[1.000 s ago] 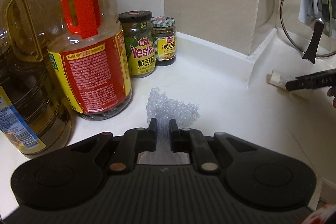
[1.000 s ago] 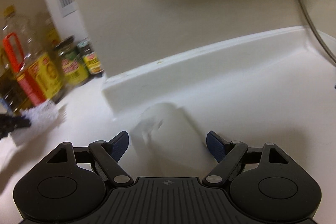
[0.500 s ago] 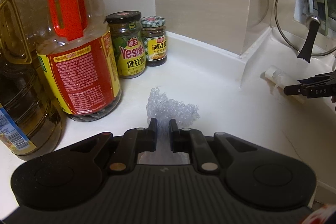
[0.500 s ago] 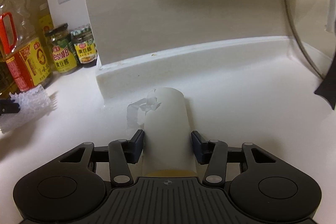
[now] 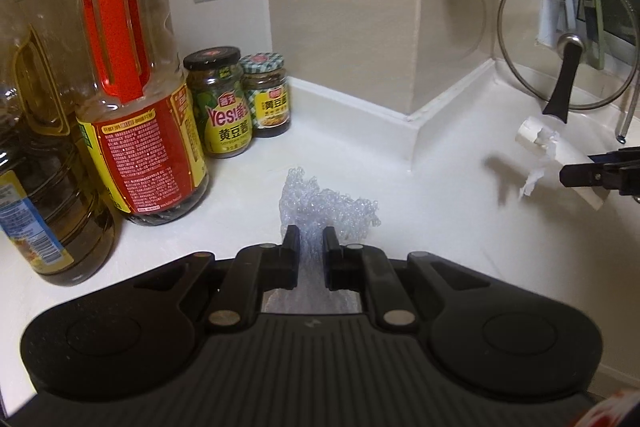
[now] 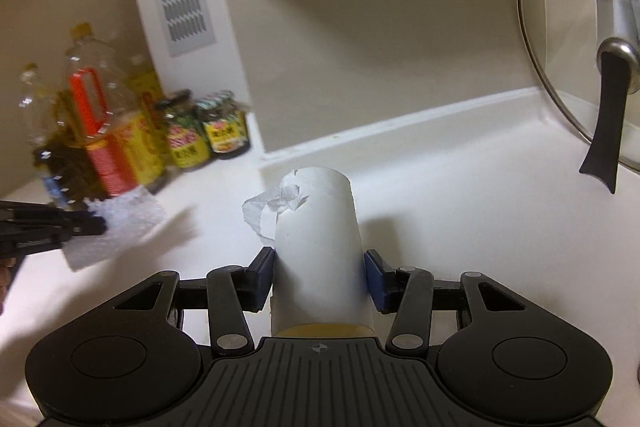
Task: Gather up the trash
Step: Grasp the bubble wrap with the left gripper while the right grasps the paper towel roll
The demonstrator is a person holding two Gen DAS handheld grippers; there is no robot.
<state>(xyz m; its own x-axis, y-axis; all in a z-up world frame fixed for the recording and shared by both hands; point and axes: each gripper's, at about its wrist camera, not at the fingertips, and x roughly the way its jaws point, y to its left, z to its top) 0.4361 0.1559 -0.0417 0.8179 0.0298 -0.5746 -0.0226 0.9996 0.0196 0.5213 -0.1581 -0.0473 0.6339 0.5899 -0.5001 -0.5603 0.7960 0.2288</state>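
A crumpled piece of clear bubble wrap (image 5: 328, 205) sticks out ahead of my left gripper (image 5: 311, 239), which is shut on it above the white counter (image 5: 420, 227). In the right wrist view, a white paper roll core (image 6: 316, 227) with a torn strip of tissue hanging off it sits between the blue pads of my right gripper (image 6: 319, 263), which press on both its sides. The left wrist view shows the same roll (image 5: 540, 139) held off the counter at the far right by the right gripper (image 5: 580, 167). From the right wrist, the left gripper (image 6: 96, 223) and its bubble wrap (image 6: 124, 223) appear blurred at the left.
Large oil bottles (image 5: 136, 107) and two sauce jars (image 5: 220, 103) stand along the back left wall. A wall corner (image 5: 416, 123) juts onto the counter between the two grippers. A glass pot lid (image 5: 568, 39) with a black handle leans at the back right.
My right gripper closed on the paper roll and lifted it off the counter, drawing back. My left gripper, still gripping the bubble wrap, also pulled back and rose away from the bottles.
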